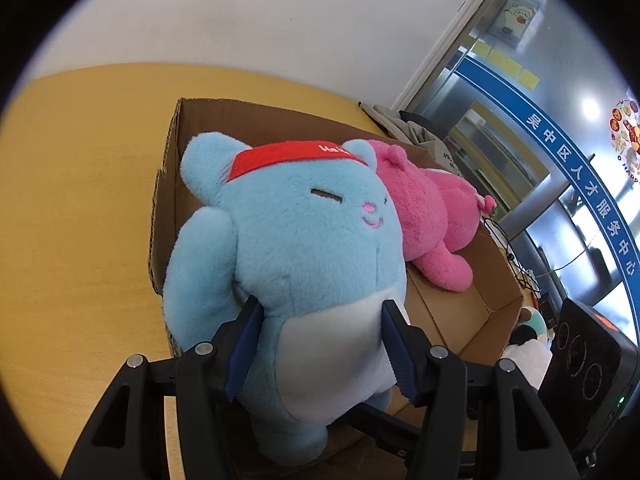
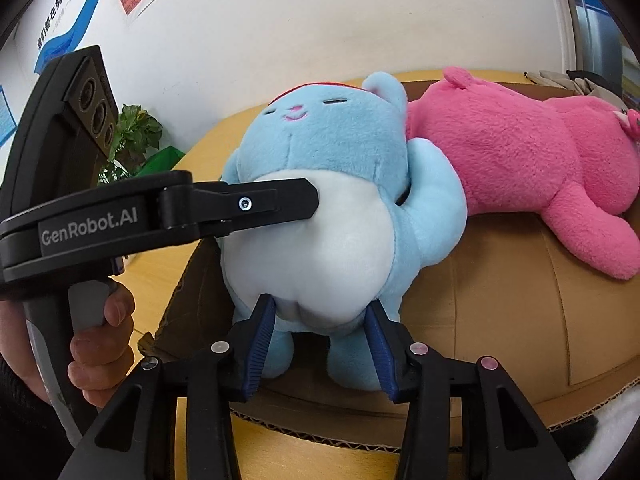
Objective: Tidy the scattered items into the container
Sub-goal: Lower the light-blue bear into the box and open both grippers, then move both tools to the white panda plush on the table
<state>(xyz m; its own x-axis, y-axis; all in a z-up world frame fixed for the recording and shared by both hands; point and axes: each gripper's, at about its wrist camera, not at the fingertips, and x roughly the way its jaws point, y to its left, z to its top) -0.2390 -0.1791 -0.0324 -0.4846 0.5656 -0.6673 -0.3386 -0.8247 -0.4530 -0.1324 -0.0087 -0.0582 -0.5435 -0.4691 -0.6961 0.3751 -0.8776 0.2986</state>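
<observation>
A blue plush cat (image 1: 304,232) with a red headband and white belly is upright over the near-left corner of the open cardboard box (image 1: 172,184). My left gripper (image 1: 320,304) is shut on its belly, both pads pressed into the fur. In the right wrist view the blue plush cat (image 2: 340,148) is also pinched low on the belly by my right gripper (image 2: 320,304). The left gripper's finger (image 2: 276,200) pushes into its side there. A pink plush (image 1: 424,208) lies on its side inside the box, behind the blue one; the pink plush (image 2: 520,152) touches its head.
The box (image 2: 500,312) stands on a yellow wooden table (image 1: 80,200) by a white wall. A hand (image 2: 104,340) grips the left gripper's handle. A potted plant (image 2: 132,132) stands at the left. A white and black furry thing (image 2: 600,432) lies beside the box's near-right edge.
</observation>
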